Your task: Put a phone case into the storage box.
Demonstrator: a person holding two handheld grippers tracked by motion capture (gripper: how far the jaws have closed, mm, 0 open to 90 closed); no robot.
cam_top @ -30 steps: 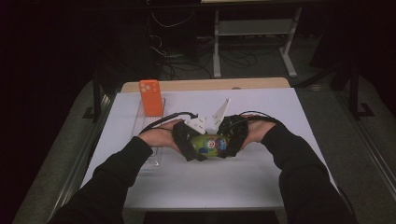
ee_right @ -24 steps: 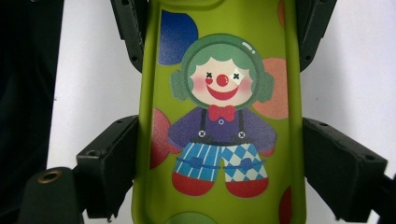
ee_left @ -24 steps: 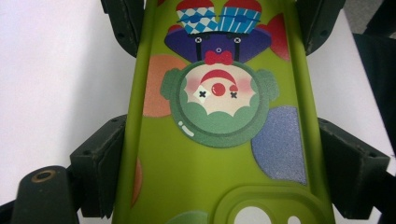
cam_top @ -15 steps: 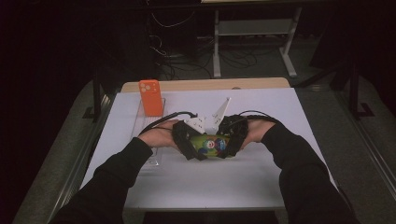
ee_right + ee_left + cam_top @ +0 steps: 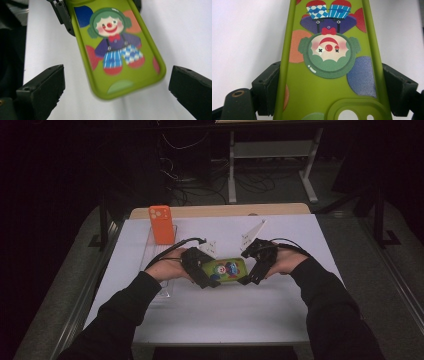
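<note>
A green phone case printed with a clown hangs just above the white table, between the two hands. My left gripper has just closed on it, and its pads press both long edges near the camera cutout. In the high view the left gripper holds the case's left end. My right gripper sits at the case's right end. Its jaws have just been opening and stand wide, clear of the case, whose rounded end lies between them in the right gripper view.
An orange phone stands upright in a clear holder at the back left of the table. Two white folded cards lie behind the grippers. The wooden table edge runs along the back, with dark floor and cables beyond.
The right gripper has let go of the case and drawn off to the right, so more of the case shows. The left hand has stayed in place.
</note>
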